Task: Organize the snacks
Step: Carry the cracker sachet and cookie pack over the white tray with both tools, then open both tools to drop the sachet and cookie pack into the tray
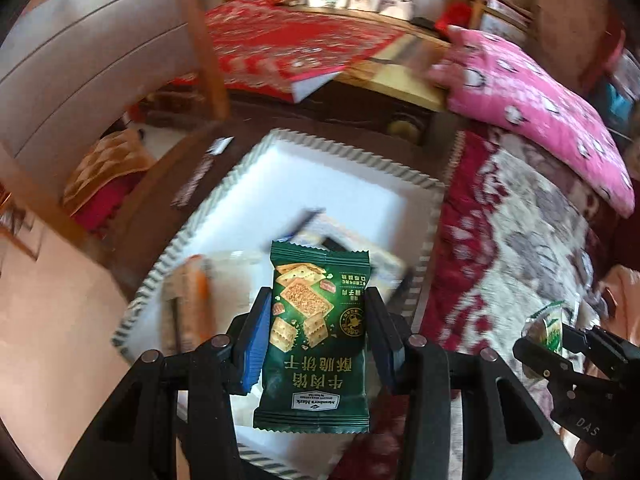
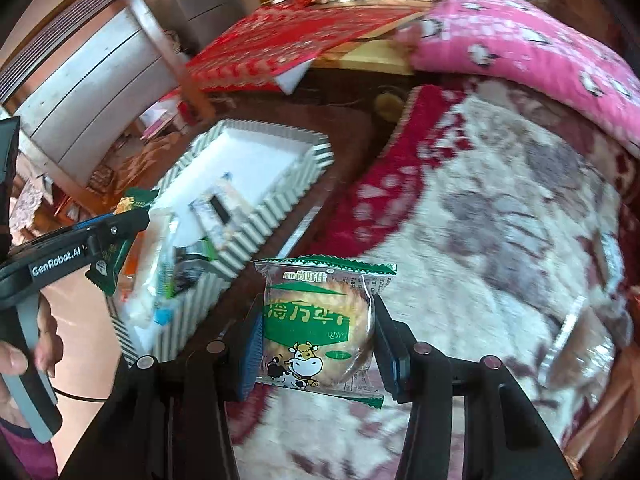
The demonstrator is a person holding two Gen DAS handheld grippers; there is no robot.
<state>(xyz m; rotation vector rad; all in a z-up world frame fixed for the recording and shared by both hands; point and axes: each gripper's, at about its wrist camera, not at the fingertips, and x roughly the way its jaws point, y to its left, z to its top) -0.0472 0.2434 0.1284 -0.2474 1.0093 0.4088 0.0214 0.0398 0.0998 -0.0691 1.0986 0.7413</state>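
Over the patterned blanket (image 2: 500, 208), left tongs (image 1: 316, 332) clamp the green cracker packet (image 1: 316, 320) and right tongs (image 2: 316, 340) clamp the cake packet (image 2: 320, 320), both presumably bound for the striped tray (image 1: 400, 172).

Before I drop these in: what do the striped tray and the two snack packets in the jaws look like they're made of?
Striped tray: looks like pleated paper or thin card, matte, with a fluted green-and-white wall and plain white floor.
Green cracker packet: glossy printed plastic film with crimped zigzag ends, opaque.
Cake packet: thin clear plastic film, shiny, the round pastry showing through, with green serrated seals.
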